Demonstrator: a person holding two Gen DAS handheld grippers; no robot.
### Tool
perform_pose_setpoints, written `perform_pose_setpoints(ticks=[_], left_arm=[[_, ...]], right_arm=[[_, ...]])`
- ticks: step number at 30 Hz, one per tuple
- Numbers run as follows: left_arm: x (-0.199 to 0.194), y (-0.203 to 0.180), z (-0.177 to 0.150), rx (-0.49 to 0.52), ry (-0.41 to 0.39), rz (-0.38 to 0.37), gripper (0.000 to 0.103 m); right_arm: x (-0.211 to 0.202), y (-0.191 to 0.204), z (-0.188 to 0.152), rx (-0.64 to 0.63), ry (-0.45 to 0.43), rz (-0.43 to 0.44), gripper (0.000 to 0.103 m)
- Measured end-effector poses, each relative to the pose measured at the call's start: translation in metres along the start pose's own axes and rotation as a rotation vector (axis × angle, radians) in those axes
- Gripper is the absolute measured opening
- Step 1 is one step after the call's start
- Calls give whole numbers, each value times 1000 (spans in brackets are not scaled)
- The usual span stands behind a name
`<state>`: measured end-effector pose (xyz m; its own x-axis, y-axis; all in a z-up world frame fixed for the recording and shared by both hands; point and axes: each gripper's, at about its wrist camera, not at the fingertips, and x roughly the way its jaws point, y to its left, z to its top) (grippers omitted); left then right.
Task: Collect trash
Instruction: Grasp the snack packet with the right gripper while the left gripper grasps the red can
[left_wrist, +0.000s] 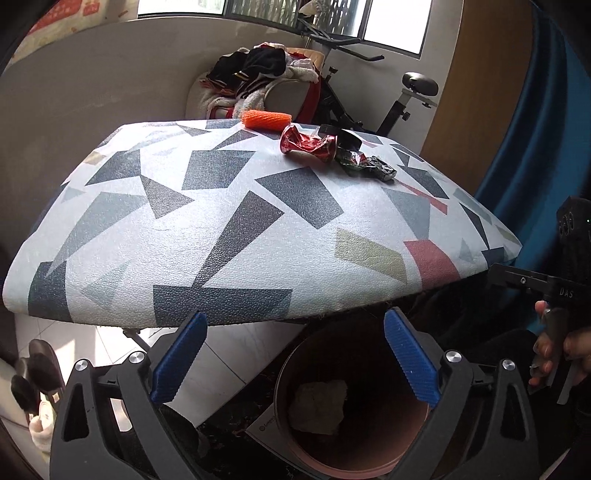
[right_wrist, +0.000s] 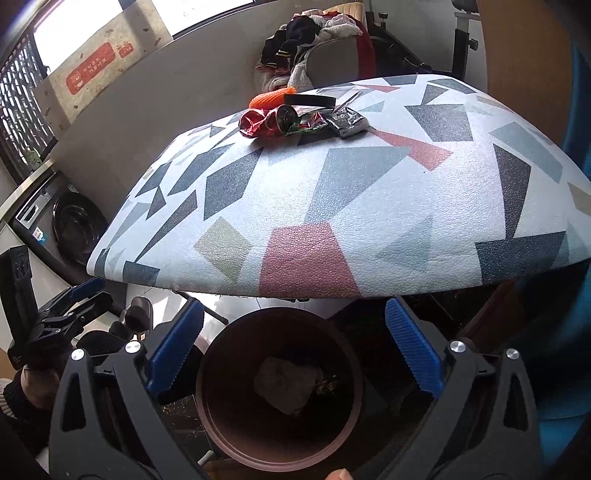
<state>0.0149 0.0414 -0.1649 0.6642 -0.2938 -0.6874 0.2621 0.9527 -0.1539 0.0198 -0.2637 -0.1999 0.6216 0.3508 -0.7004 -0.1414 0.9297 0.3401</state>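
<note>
Both grippers hang low over the brown bin (right_wrist: 280, 391), which sits on the floor just below the near edge of the desk (left_wrist: 229, 229). The left gripper (left_wrist: 295, 360) has its blue fingers (left_wrist: 181, 358) spread wide with nothing between them; the right gripper (right_wrist: 293, 347) is likewise spread and empty. A pale crumpled wad (right_wrist: 286, 384) already lies in the bin's bottom, with a small dark scrap beside it that is too dim to name.

The remaining trash sits at the far side of the desk, at about 1 o'clock in the left view: a crushed red can (left_wrist: 308, 143), a crumpled foil wrapper (left_wrist: 365, 164) touching it, an orange foam net (left_wrist: 266, 119) at the far edge, and a black ring-like piece (left_wrist: 338, 133), possibly a tape roll.

The risks, as I judge them:
- The foam net lies right on the far edge; a push while reaching could send it off the back.
- The can and wrapper touch, so closing on one may drag or flick the other.
- The crushed can is uneven and slick; a grip on a thin fold could slip mid-carry, dropping it short of the bin.
- The two grippers are near each other and could collide if both reach for the same cluster.
</note>
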Motion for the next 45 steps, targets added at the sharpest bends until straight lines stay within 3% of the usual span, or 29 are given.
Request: perform_pose_setpoints(ticks=[6, 14, 18, 20, 22, 32, 35, 36, 41, 45], left_arm=[[4, 9, 51, 6, -51, -7, 94], [36, 37, 104, -35, -49, -43, 94], [66, 54, 129, -41, -28, -37, 94], [80, 57, 143, -40, -32, -22, 94], [92, 59, 156, -61, -46, -49, 94], [151, 54, 188, -35, 5, -102, 92], [165, 54, 195, -50, 15, -123, 91], [170, 54, 197, -62, 21, -133, 89], [201, 48, 205, -125, 67, -169, 79], [222, 34, 218, -69, 54, -142, 74]], right_arm=[[7, -5, 41, -45, -29, -56, 97], [58, -31, 138, -152, -91, -271, 97], [108, -49, 184, -163, -47, -267, 79], [131, -51, 199, -186, -23, -271, 75], [154, -51, 210, -223, 19, -271, 65], [200, -34, 210, -345, 87, -192, 59], [198, -31, 206, -363, 73, -154, 36], [196, -31, 205, -365, 64, -146, 19], [170, -53, 210, -223, -57, -96, 17], [160, -78, 214, -85, -107, -100, 16]])
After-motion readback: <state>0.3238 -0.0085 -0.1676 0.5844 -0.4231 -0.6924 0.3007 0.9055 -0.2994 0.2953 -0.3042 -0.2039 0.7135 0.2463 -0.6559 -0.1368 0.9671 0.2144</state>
